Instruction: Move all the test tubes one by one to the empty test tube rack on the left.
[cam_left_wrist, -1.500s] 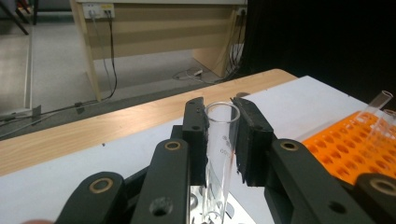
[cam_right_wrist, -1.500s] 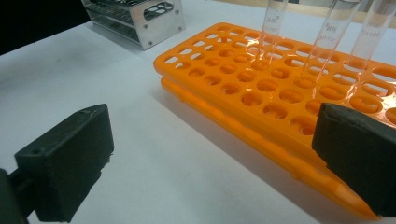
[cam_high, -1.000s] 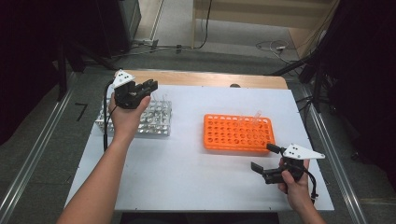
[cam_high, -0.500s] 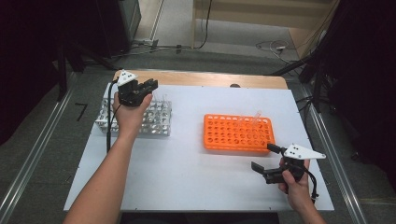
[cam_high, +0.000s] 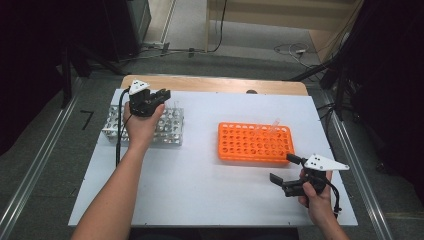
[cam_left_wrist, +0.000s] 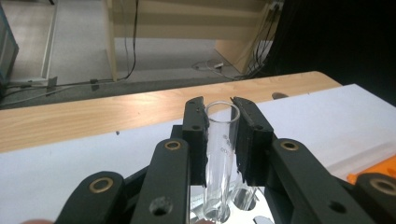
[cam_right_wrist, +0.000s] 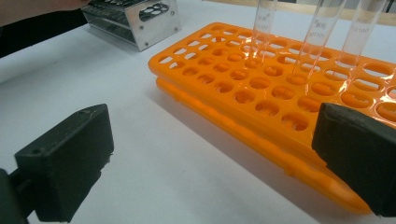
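left gripper view: left claw (cam_left_wrist: 219, 140) pinches test tube (cam_left_wrist: 219, 158) over metal rack (cam_left_wrist: 243, 207).

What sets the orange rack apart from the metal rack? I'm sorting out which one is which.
The orange rack is bright plastic, while the metal rack is shiny silver. The orange rack is wider with many more holes than the metal rack. The left gripper is shut on a glass tube standing in the metal rack; the open right gripper sits beside the orange rack. Both racks hold clear tubes on the white table.
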